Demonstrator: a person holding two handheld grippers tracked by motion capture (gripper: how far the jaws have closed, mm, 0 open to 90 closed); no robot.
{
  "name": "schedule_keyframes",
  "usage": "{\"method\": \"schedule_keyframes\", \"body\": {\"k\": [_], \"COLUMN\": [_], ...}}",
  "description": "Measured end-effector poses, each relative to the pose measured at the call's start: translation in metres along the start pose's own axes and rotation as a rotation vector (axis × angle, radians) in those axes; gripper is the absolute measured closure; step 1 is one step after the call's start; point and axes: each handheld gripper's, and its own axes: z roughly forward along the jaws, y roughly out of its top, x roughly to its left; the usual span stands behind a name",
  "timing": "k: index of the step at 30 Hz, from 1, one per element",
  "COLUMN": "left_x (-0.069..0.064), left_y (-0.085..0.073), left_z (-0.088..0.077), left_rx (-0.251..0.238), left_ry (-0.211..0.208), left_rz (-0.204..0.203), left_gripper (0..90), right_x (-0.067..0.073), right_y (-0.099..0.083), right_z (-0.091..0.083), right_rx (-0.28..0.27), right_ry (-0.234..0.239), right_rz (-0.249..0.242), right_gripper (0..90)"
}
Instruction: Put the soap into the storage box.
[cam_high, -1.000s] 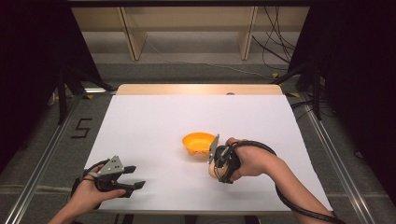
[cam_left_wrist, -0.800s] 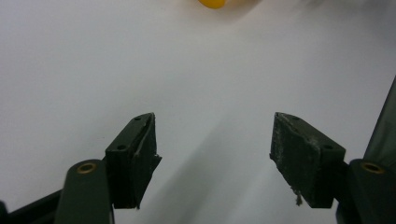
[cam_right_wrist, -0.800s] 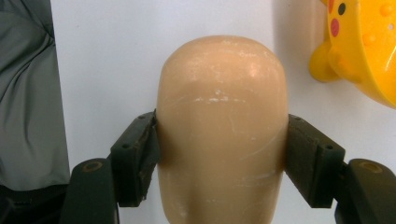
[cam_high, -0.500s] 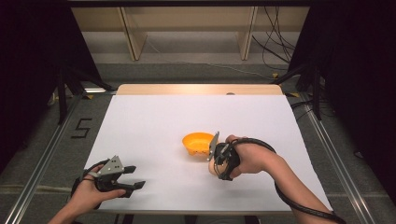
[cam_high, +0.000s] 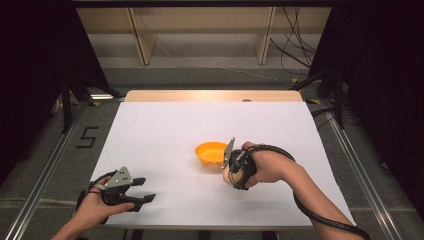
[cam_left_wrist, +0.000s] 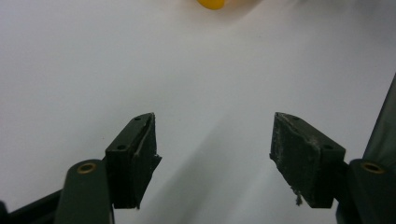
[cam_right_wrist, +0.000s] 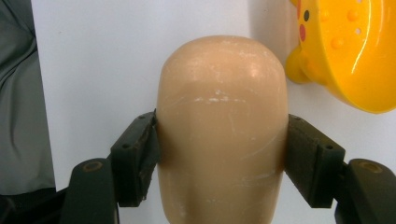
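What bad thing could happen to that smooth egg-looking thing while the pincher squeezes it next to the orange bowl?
The smooth, rounded beige egg-shaped object is pinched by the right gripper only at its curved sides, so it might slip out and roll across the white table. The orange plastic bowl sits very close, so a small swing could knock it. The left gripper waits open and far off, probably too far to catch anything.

the orange bowl (cam_right_wrist: 359, 56) looks like glossy plastic, smooth with small raised bumps. at its nine o'clock in the right gripper view, the tan rounded block (cam_right_wrist: 222, 126) has a waxy, satin surface with fine pale scratches. the left gripper (cam_left_wrist: 215, 161) has matt black pads (cam_left_wrist: 303, 156), rough and frayed at the edges. the table top (cam_high: 165, 135) is matt white, paper-like, with a pale wooden edge at twelve o'clock.
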Motion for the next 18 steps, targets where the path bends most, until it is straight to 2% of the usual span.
{"method": "schedule_keyframes", "body": {"k": [1, 2, 4, 6, 7, 8, 10, 11, 12, 13, 14, 15, 18], "left_x": [0.0002, 0.0002, 0.0006, 0.0006, 0.0006, 0.0005, 0.0007, 0.0008, 0.0002, 0.0002, -0.0003, 0.0003, 0.0010], "left_y": [0.0001, 0.0001, 0.0004, 0.0004, 0.0003, 0.0002, 0.0003, 0.0003, 0.0002, 0.0002, 0.0000, 0.0001, 0.0003], "left_z": [-0.0001, -0.0001, -0.0006, -0.0005, -0.0005, -0.0003, -0.0002, -0.0004, -0.0002, -0.0001, -0.0001, 0.0000, -0.0002], "left_rx": [0.000, 0.000, -0.002, -0.002, -0.002, -0.003, -0.003, -0.001, 0.005, 0.000, -0.001, 0.001, 0.000], "left_ry": [0.001, 0.001, 0.004, 0.004, 0.004, 0.004, 0.002, 0.001, -0.002, 0.000, 0.003, -0.001, -0.001], "left_rz": [0.006, 0.006, 0.018, 0.018, 0.017, 0.017, 0.016, 0.017, -0.001, 0.004, -0.002, 0.002, 0.016], "left_gripper": [31.4, 31.4, 31.4, 31.4, 31.4, 31.4, 31.5, 31.4, 31.4, 31.4, 31.4, 31.4, 31.4], "right_x": [-0.0038, -0.0038, 0.0002, -0.0028, -0.0027, -0.0008, -0.0048, -0.0051, -0.0054, -0.0046, -0.0073, -0.0064, -0.0093], "right_y": [0.0003, 0.0003, 0.0007, 0.0007, 0.0009, 0.0015, 0.0020, 0.0015, 0.0013, 0.0026, 0.0031, 0.0024, 0.0039], "right_z": [0.0016, 0.0016, -0.0002, 0.0008, 0.0004, -0.0009, -0.0002, -0.0004, -0.0011, -0.0026, -0.0017, -0.0026, -0.0033], "right_rx": [-0.020, -0.020, 0.009, -0.007, -0.004, 0.006, -0.010, -0.012, -0.007, 0.005, -0.012, -0.005, -0.004], "right_ry": [-0.010, -0.010, -0.002, -0.012, -0.013, -0.013, -0.011, -0.014, -0.012, -0.011, -0.011, -0.018, -0.016], "right_rz": [-0.047, -0.047, 0.028, -0.002, 0.004, 0.032, -0.008, 0.004, 0.010, 0.035, -0.002, 0.024, 0.008], "right_gripper": [33.8, 33.8, 33.8, 33.8, 33.8, 33.8, 33.8, 33.8, 33.8, 33.8, 33.8, 33.8, 33.8]}}
